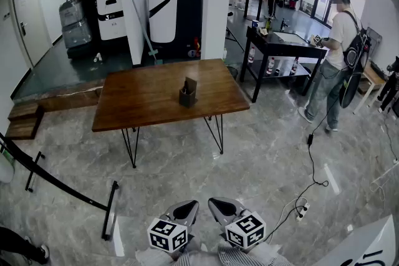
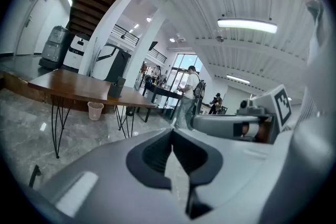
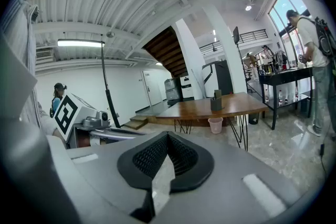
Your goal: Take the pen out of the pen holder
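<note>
Pen holder (image 1: 188,93): one, stood upright near the middle of the table (image 1: 137,103), slightly toward its right edge | pen: cannot be told apart from the holder | left gripper (image 1: 185,211), right gripper (image 1: 222,207): two, jaws pressed together, nothing held | holder is seen well ahead across open floor; neither gripper is judged nearer.

Table (image 1: 149,96): smooth brown wood top, satin sheen; thin black metal legs (image 1: 133,162). Floor (image 1: 249,159): glossy grey marble-look stone. Left gripper (image 2: 171,136), right gripper (image 3: 168,139): matt grey plastic, black ribbed pads (image 3: 149,157).
</note>
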{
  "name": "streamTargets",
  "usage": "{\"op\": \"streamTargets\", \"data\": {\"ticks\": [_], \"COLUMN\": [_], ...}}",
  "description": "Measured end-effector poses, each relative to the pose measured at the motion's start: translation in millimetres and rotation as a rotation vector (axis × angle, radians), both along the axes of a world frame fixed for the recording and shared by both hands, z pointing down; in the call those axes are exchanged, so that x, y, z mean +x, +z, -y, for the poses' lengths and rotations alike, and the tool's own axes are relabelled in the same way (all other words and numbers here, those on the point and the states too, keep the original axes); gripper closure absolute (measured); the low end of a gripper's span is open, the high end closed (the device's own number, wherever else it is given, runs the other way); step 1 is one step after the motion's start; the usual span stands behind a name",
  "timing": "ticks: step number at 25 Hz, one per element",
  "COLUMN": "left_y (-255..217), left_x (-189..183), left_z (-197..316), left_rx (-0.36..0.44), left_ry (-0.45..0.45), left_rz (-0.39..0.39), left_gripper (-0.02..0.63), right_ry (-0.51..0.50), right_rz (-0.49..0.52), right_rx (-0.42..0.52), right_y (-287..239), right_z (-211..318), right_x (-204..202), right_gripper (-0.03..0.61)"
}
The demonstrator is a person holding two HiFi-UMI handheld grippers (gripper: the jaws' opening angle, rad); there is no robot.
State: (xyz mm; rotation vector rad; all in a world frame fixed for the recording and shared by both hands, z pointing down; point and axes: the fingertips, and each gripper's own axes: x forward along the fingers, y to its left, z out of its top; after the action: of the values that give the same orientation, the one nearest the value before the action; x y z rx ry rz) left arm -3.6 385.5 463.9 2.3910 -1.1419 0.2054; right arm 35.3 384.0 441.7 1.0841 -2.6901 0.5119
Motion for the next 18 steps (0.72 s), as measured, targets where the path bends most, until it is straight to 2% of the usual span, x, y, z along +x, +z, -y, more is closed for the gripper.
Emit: {"op": "streamTargets", "data": {"ticks": [6, 10, 18], "left_y": [10.7, 19.6, 4.0], "left_x": [6.7, -1.5, -27.9], "left_z": [39.8, 75.5, 204.5], "left_rx": [-0.007, -0.02, 0.018], "left_ry": [0.0, -0.005, 0.014], "left_rz": [0.001, -0.005, -0.016], "left_gripper": [0.606, 0.606, 0.606], "right_ry": [-0.012, -0.031, -0.003], "right_rz": [0.009, 0.019, 0.019], "right_rx": [-0.018, -0.035, -0.024], "right_y": [10.8, 16.4, 8.0], "right_z": [40.0, 73.3, 205.4], "right_x": [6.4, -5.9, -31.0], "right_gripper": [0.578, 0.578, 0.578]}}
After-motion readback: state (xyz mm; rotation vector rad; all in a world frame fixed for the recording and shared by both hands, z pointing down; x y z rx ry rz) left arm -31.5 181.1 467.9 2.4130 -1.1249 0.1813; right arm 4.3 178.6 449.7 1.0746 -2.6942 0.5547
